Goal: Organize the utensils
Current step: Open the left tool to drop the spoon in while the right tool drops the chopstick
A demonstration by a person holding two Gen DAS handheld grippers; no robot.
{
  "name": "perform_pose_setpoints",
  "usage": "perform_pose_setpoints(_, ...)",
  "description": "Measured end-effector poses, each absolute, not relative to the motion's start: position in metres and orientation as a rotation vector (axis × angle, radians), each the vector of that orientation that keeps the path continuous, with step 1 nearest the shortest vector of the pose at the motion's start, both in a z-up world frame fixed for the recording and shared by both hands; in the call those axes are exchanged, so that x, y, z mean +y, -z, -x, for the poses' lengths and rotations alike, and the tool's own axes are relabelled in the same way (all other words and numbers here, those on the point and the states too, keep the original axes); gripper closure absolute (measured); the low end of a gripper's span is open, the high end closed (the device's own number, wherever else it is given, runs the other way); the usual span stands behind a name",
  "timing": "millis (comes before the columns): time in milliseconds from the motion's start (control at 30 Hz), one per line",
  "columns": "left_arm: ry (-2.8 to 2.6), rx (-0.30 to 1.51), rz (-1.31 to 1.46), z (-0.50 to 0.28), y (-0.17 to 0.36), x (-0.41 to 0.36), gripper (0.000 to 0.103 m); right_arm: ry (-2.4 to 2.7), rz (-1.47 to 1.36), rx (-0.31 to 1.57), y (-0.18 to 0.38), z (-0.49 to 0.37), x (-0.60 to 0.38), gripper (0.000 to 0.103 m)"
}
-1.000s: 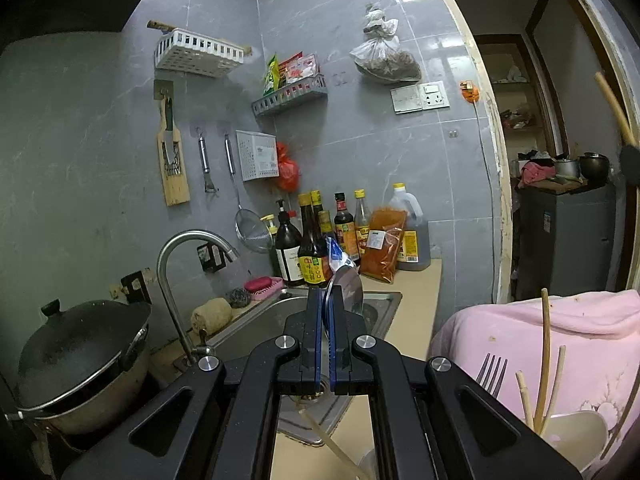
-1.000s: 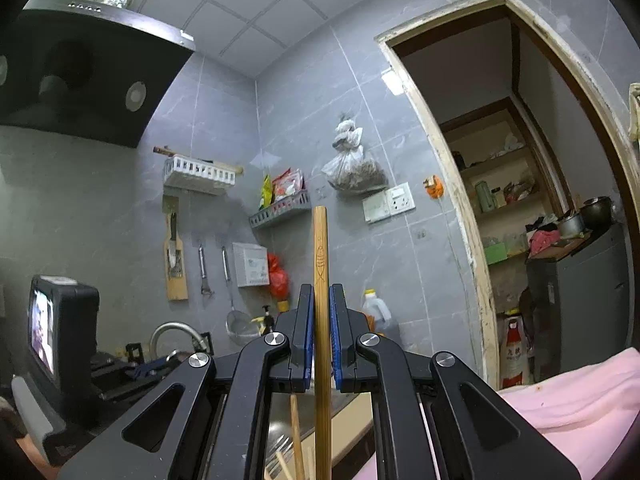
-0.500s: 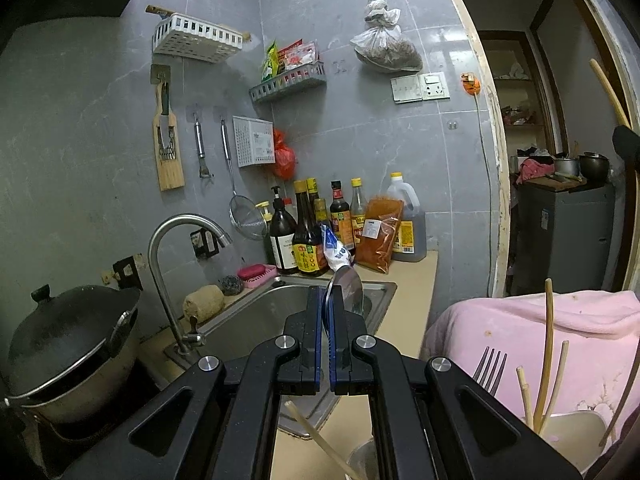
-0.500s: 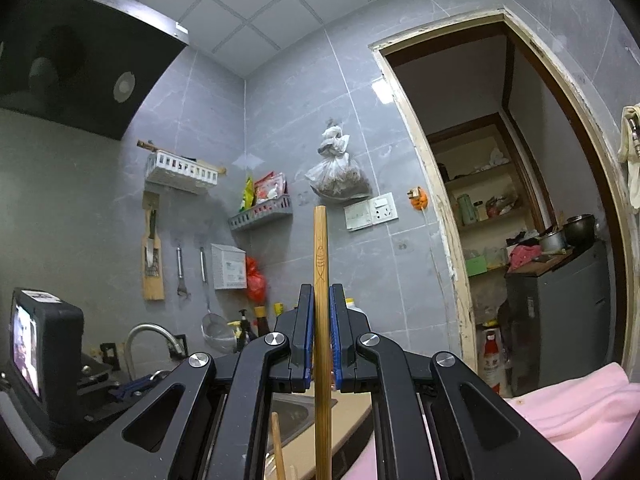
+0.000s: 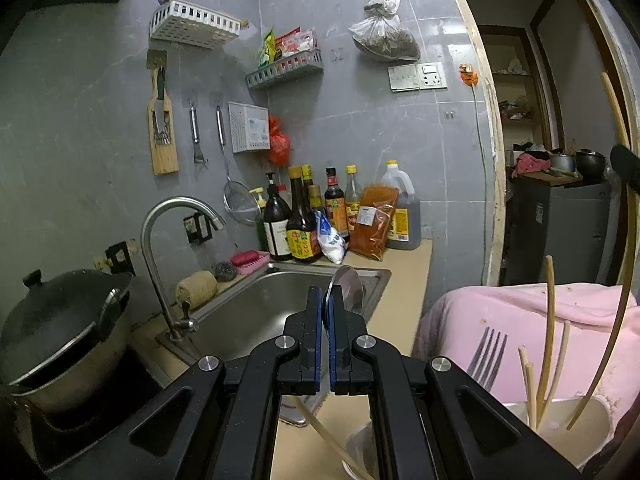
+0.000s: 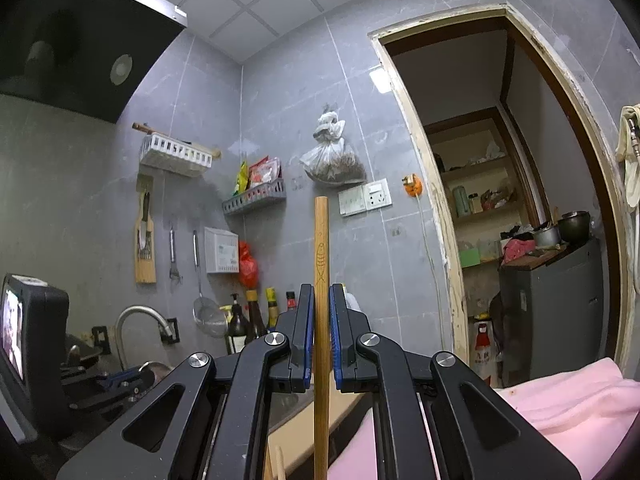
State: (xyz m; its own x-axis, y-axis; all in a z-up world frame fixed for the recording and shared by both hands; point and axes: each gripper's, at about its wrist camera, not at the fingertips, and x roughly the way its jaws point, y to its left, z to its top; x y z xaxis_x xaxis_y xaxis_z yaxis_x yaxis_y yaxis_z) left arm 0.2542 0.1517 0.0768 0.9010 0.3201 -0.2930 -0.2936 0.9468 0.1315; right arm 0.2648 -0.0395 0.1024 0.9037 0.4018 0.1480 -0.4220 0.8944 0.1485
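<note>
Little has changed over the last second — both views have only drifted slightly. The left gripper (image 5: 325,312) stays clamped on a spoon (image 5: 347,288) above the sink (image 5: 256,300); the right gripper (image 6: 319,332) keeps a chopstick (image 6: 321,280) pinched upright (neither placed yet). Sorting looks mid-carry.

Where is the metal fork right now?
In the left wrist view the metal fork stands tines-up at lower right, before the pink cloth, just left of the chopsticks in the white holder.
</note>
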Motion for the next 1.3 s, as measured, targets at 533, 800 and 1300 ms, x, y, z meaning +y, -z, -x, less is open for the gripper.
perform_pose_setpoints(533, -0.086, 0.414, 0.054, -0.237, -0.075, 0.152, 0.096, -0.459, -0.047, -0.012, -0.079, -0.245, -0.036, 0.096)
perform_pose_setpoints(800, -0.049, 0.479, 0.117, -0.233, -0.074, 0.150, 0.088, -0.462, -0.052, 0.004, -0.080, -0.233, -0.038, 0.078)
perform_pose_setpoints(1300, 0.040, 0.329, 0.142, -0.200, -0.109, 0.129, 0.053, -0.400, -0.083, -0.033, -0.099, -0.203, -0.076, 0.051)
